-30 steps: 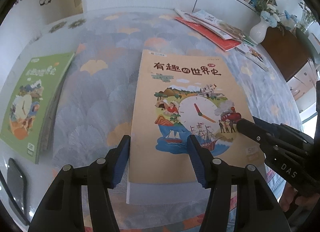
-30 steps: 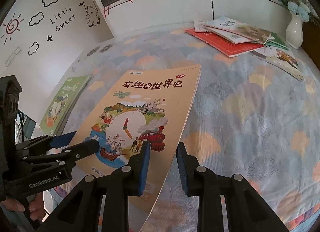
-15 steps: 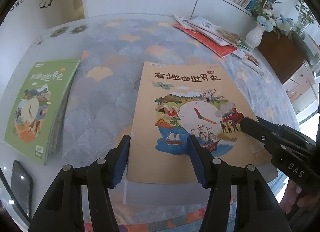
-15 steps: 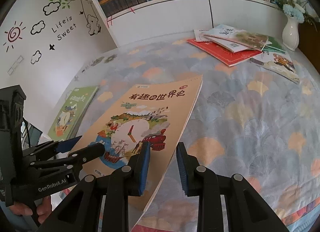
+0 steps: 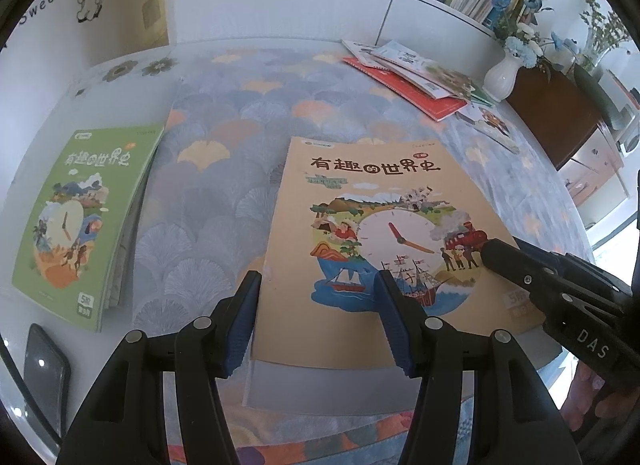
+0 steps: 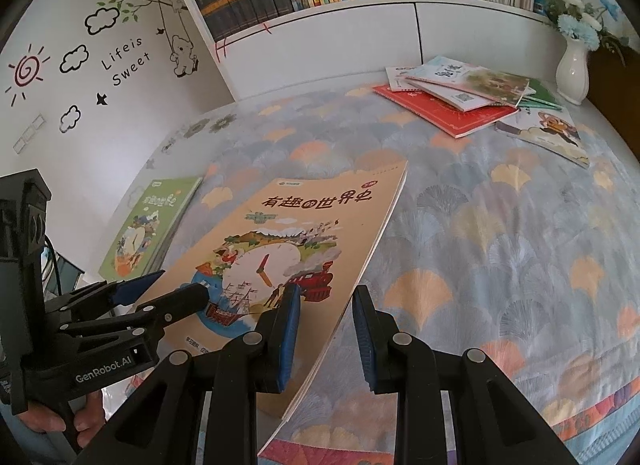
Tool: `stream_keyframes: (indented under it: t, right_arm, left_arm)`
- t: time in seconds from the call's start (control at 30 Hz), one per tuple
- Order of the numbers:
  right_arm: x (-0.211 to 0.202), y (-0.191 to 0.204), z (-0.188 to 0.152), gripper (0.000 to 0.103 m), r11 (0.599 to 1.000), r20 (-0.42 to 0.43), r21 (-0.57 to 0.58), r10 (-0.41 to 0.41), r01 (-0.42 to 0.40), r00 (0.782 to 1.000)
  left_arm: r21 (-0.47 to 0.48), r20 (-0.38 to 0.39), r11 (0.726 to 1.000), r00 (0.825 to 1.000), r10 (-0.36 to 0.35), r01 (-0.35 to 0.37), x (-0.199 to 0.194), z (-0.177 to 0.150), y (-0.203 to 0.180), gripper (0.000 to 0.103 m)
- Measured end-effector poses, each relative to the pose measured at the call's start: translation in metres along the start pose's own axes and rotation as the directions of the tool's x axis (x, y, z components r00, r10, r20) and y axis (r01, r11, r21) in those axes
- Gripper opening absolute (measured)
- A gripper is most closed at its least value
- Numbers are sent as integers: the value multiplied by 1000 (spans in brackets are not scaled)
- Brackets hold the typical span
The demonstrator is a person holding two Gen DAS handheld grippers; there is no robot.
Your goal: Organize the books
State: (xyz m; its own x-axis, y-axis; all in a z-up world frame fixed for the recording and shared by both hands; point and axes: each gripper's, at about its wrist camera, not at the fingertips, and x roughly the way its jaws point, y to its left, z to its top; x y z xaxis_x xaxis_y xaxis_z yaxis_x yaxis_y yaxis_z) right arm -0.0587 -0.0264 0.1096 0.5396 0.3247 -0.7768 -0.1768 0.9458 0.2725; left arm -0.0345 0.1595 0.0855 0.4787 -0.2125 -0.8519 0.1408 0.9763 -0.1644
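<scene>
The orange book (image 5: pixel 372 249) sits between both tongs – the left gripper (image 5: pixel 320 321) half-open astride its near-left corner, the right gripper (image 6: pixel 326 329) narrowly parted astride its right edge – neither visibly clamping.

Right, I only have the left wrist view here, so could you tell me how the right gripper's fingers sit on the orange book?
Observer: The right gripper straddles the right edge of the orange book. One finger is over the cover and the other is beyond the edge, with cloth showing between.
Operator: Thank you. Is that edge lying flat?
Observer: It seems not. Its near end looks raised off the patterned cloth, with page edges showing under the cover.
Operator: And how does my own gripper look from the side?
Observer: The left gripper has one finger over the cover. Its blue-padded finger meets the book's left edge, seemingly beneath it.
</scene>
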Motion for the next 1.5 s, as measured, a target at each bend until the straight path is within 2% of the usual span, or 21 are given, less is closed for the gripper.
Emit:
stream_keyframes:
  t: [0.47, 0.73, 0.97, 1.1, 1.17, 1.23, 1.27, 1.3, 1.33, 1.37, 1.4, 1.43, 1.5]
  right_arm:
    - [-15, 25, 7, 26, 998, 75, -58, -3, 8, 997]
    - [-21, 47, 21, 26, 995, 135, -92, 49, -37, 990]
    - [-23, 80, 33, 26, 983, 190, -170, 103, -71, 976]
    - [-18, 107, 39, 26, 972, 200, -210, 149, -106, 968]
    - [-14, 122, 40, 26, 965, 203, -232, 175, -126, 963]
    - [-10, 138, 40, 26, 950, 195, -266, 221, -166, 956]
    - [-8, 152, 38, 16, 922, 161, -299, 303, -246, 939]
    - [-8, 170, 34, 8, 899, 152, -348, 333, -265, 930]
    - [-11, 188, 28, 3, 897, 212, -406, 280, -176, 936]
    - [-12, 199, 25, 3, 879, 249, -458, 267, -129, 931]
    - [-9, 208, 24, 2, 859, 243, -496, 280, -129, 929]
    - [0, 214, 26, 1, 857, 207, -495, 276, -143, 939]
    - [15, 216, 27, 1, 873, 152, -457, 267, -172, 952]
  left_arm:
    - [-41, 55, 999, 998, -1, 4, -14, 0, 12, 54]
    - [-146, 68, 989, 997, -27, 36, -21, 4, 40, 54]
    - [-207, 131, 978, 991, 7, 20, -42, 8, 70, 54]
    - [-248, 152, 969, 987, 56, -17, -54, 7, 95, 54]
    - [-264, 150, 964, 986, 68, -26, -56, 6, 105, 49]
    - [-268, 189, 959, 981, -42, 93, -64, 8, 112, 46]
    - [-264, 193, 960, 980, -44, 95, -68, 12, 110, 29]
    - [-257, 212, 966, 977, 23, 33, -74, 16, 111, 28]
    - [-243, 216, 970, 975, 42, 12, -75, 20, 116, 28]
    - [-251, 207, 968, 977, 43, 11, -74, 21, 126, 29]
    - [-280, 188, 960, 981, 43, 12, -70, 22, 139, 29]
    - [-299, 161, 954, 986, 44, 6, -63, 22, 149, 29]
    - [-306, 108, 951, 991, 81, -45, -50, 18, 162, 29]
